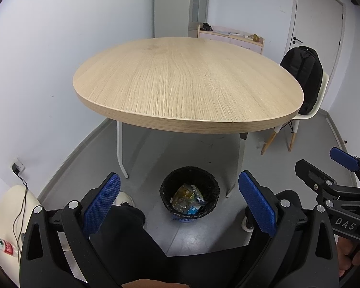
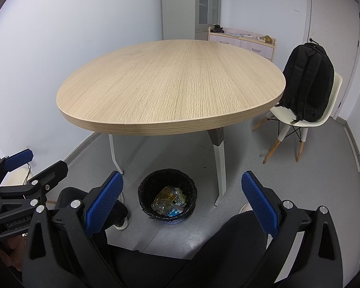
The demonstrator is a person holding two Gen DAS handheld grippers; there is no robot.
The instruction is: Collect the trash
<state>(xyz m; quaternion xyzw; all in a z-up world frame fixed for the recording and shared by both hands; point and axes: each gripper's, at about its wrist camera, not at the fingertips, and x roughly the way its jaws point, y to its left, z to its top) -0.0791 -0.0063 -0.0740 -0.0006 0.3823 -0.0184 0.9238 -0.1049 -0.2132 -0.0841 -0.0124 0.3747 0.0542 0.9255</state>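
Observation:
A round bin with a black liner stands on the grey floor under the near edge of the wooden table; it also shows in the right wrist view. Crumpled wrappers, yellow, clear and blue, lie inside it, as the right wrist view shows too. My left gripper is open and empty, held above the bin. My right gripper is open and empty beside it, and appears at the right of the left wrist view. The left gripper shows at the left of the right wrist view.
A black backpack sits on a cream chair at the table's right. White table legs stand near the bin. A pink cabinet is at the back wall. The person's dark trouser legs are below the grippers.

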